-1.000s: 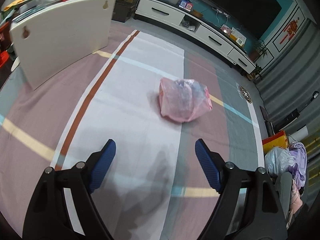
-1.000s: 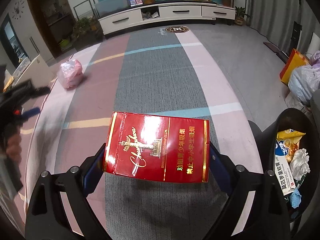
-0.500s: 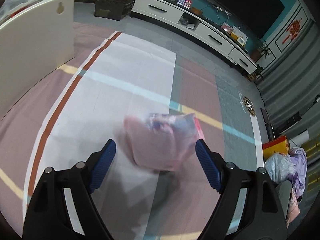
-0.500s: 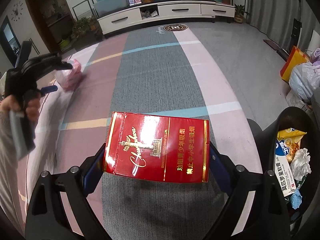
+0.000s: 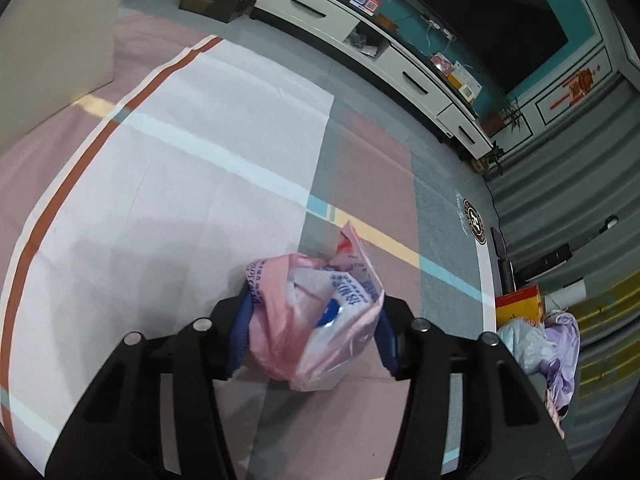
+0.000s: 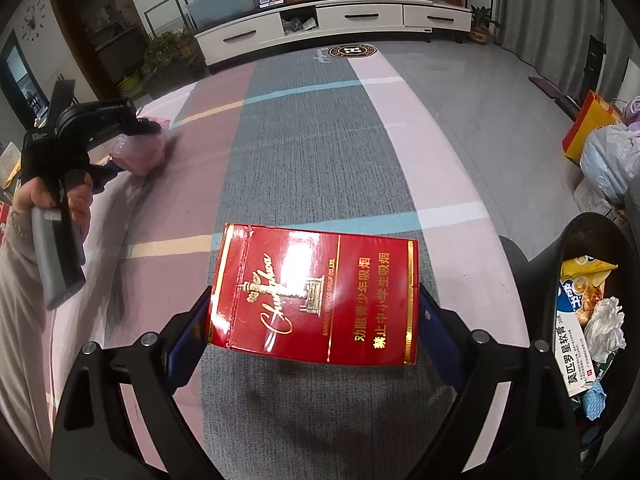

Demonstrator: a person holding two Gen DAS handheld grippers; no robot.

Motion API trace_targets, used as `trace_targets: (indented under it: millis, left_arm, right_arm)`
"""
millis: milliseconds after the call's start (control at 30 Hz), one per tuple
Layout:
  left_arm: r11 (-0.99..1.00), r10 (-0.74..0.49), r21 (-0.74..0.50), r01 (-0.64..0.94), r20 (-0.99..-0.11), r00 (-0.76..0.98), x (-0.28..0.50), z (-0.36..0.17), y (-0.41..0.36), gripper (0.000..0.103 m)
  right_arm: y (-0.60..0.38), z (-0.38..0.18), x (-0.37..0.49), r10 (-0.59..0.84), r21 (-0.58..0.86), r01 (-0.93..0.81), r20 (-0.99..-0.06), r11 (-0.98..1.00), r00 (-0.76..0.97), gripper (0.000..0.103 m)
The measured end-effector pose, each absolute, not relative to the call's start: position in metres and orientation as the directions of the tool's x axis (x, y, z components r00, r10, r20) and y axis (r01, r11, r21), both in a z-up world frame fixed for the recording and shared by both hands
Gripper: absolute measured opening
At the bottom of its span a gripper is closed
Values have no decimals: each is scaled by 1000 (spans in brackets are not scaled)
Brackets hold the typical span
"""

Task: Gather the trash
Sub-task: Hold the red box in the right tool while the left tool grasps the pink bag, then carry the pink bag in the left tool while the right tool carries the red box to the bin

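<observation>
- The left gripper (image 5: 316, 332) is closed in around a pink plastic bag (image 5: 320, 320) sitting on the striped carpet (image 5: 200, 184); the blue pads are pressed into both sides, so it looks gripped, though whether it's lifted can't be told.
- The right gripper (image 6: 316, 312) is clamped on a red cigarette carton (image 6: 316, 292), held flat above the carpet, next to the black trash bin (image 6: 576, 240) at the right.
- The bin is already loaded with snack wrappers and crumpled paper.
- The carton: glossy stiff cardboard, boxy, probably light; slick faces, so the short edges are best squeezed.
- The bag: thin, crinkly, soft, lumpy with stuff inside. It'll squash and sag, so the bunched top is probably the safer hold.
</observation>
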State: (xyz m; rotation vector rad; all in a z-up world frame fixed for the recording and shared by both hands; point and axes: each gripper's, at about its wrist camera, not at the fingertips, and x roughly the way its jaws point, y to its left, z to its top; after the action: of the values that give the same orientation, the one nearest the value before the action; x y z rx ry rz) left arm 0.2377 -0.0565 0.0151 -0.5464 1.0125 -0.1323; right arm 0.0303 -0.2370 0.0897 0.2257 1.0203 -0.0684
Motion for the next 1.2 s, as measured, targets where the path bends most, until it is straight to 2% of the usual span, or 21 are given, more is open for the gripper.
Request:
trace_targets:
  millis: [200, 567, 767, 1000, 1200]
  left_arm:
    - [897, -297, -426, -117, -778, 553, 206, 35, -54, 48]
    - [951, -199, -302, -63, -757, 623, 87, 85, -49, 49]
    - [958, -248, -283, 50, -726, 642, 32, 103, -84, 49]
    - [917, -398, -285, 278, -650, 647, -15, 129, -174, 49]
    - [860, -504, -303, 411, -637, 583, -35, 131, -249, 50]
  right_arm:
    - [-239, 94, 30, 54, 165, 163, -846, 973, 531, 91]
    - [-237, 106, 24, 116, 221, 131, -832, 966, 543, 91]
    - [-267, 137, 2, 118, 273, 164, -780, 948, 615, 91]
    - [-328, 182, -47, -48, 263, 312, -690, 913, 722, 91]
    - [-379, 186, -82, -155, 244, 424, -685, 872, 712, 91]
